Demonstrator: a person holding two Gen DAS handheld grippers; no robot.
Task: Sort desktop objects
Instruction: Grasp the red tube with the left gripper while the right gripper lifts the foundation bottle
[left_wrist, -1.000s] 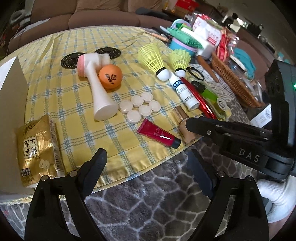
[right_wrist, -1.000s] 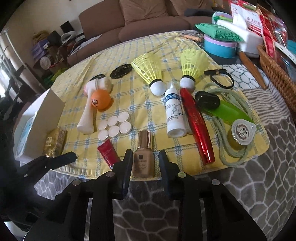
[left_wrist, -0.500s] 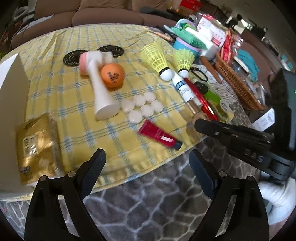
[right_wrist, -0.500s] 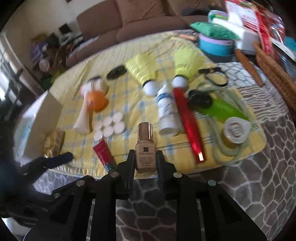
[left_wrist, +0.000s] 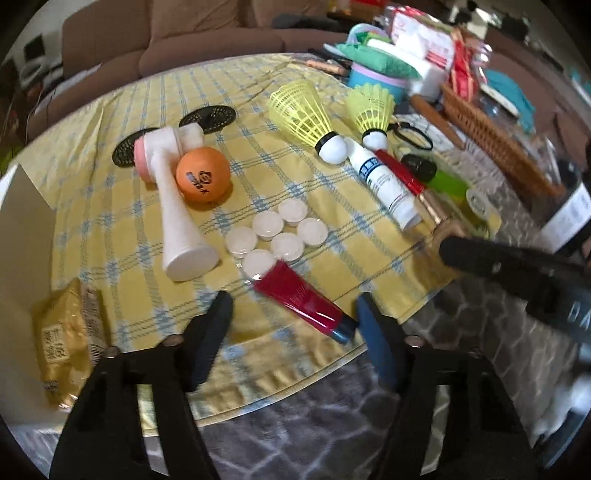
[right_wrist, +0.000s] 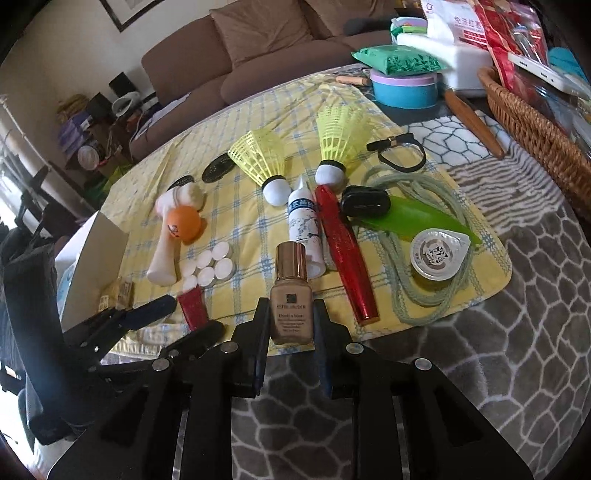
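Slipping is the main danger: the small glass bottle (right_wrist: 291, 300) is pinched only low down by the right gripper (right_wrist: 290, 334), near the table's (right_wrist: 509, 332) front edge, so it could be dropped if tilted. The white box (right_wrist: 92, 258) at the left is crowded by the left gripper (left_wrist: 293, 314), whose fingers are spread wide around the red tube (left_wrist: 301, 301). Little white cups (left_wrist: 273, 236) just behind could be knocked.

Gold packet (left_wrist: 61, 341) print blurred (box (left_wrist: 20, 236) edge-cropped).
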